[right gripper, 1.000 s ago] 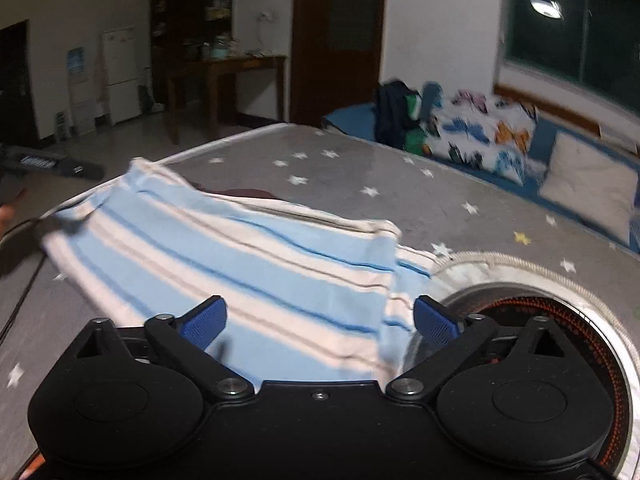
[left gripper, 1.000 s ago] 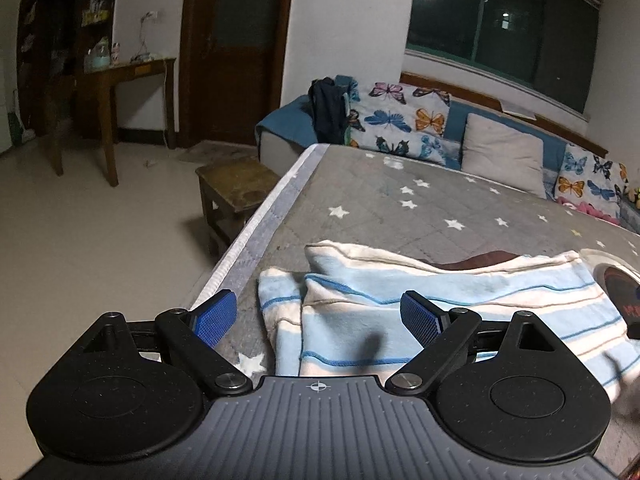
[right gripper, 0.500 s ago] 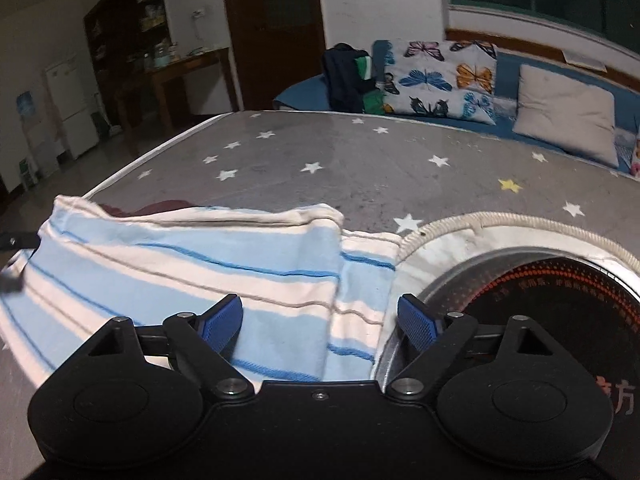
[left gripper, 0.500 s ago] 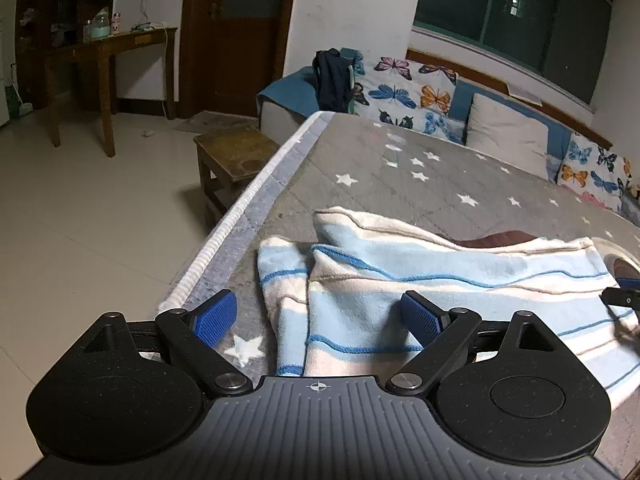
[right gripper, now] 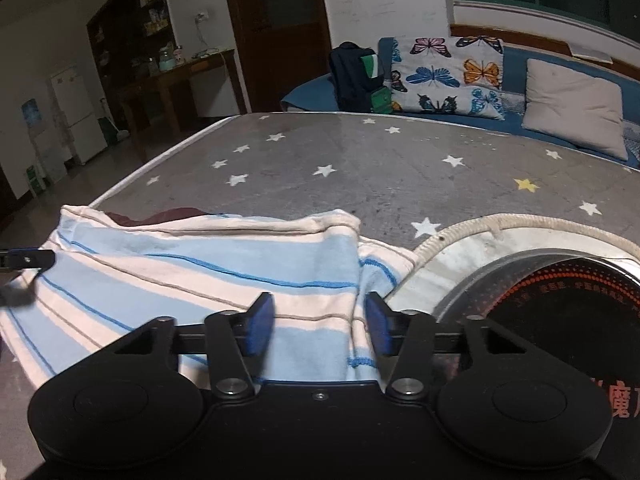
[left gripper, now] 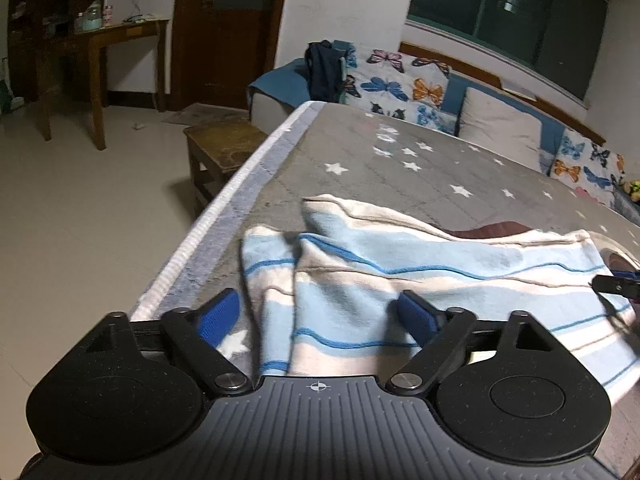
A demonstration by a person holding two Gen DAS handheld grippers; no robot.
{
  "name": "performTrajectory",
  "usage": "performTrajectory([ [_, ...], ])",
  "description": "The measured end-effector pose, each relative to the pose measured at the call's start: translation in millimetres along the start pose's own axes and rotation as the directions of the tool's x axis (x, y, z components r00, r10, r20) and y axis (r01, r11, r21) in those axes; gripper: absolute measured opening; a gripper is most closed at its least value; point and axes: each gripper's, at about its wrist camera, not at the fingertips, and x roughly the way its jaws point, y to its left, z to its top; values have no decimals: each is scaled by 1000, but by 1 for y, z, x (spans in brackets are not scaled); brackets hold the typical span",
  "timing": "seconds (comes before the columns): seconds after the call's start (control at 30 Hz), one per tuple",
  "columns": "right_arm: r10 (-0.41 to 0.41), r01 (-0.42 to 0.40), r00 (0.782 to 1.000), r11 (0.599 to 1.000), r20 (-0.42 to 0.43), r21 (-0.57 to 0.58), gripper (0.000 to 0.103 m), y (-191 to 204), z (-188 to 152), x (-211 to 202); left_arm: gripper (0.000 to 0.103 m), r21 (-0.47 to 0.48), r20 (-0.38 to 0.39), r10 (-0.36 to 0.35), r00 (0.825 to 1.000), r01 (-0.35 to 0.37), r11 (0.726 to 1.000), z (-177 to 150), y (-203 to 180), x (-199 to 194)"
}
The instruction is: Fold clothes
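Across the lower half of both wrist views, a striped blue and cream garment (left gripper: pixel 420 264) is lying on the grey star-print mattress (left gripper: pixel 360 152), doubled at least once, with a sleeve end poking out at lower left in the left view. The left gripper (left gripper: pixel 320 316) is hovering over that end, jaws spread wide and gripping nothing. The right gripper (right gripper: pixel 318 322) is sitting over the other end, lower centre of its view, jaws partly open around a cloth edge but not pinching it. Judging by the loose layers, folding is looking partly done; whether more folds are remaining I cannot tell. A round mat (right gripper: pixel 520 228) is lying just beside the garment.
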Motion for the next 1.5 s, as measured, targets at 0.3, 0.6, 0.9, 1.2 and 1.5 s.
performTrajectory([
  [0.3,-9,8,1000,1000,16,13,49,-1,2,-1,29,-31,-3,-29,1000,29,999,2,0,2],
  [0.6,-44,43,998,999,33,18,60,-7,4,2,29,-40,-2,-27,1000,27,999,2,-1,4],
  [0.9,-31,33,999,999,38,-37,17,8,4,-5,18,-55,19,-47,999,48,997,4,-3,-3],
  [1.2,-74,97,985,983,154,-154,14,38,11,-53,16,-12,147,-124,981,127,992,20,-25,-46],
  [1.5,-123,179,957,963,263,-201,14,48,42,-77,16,77,266,-112,957,95,993,61,-60,-63],
])
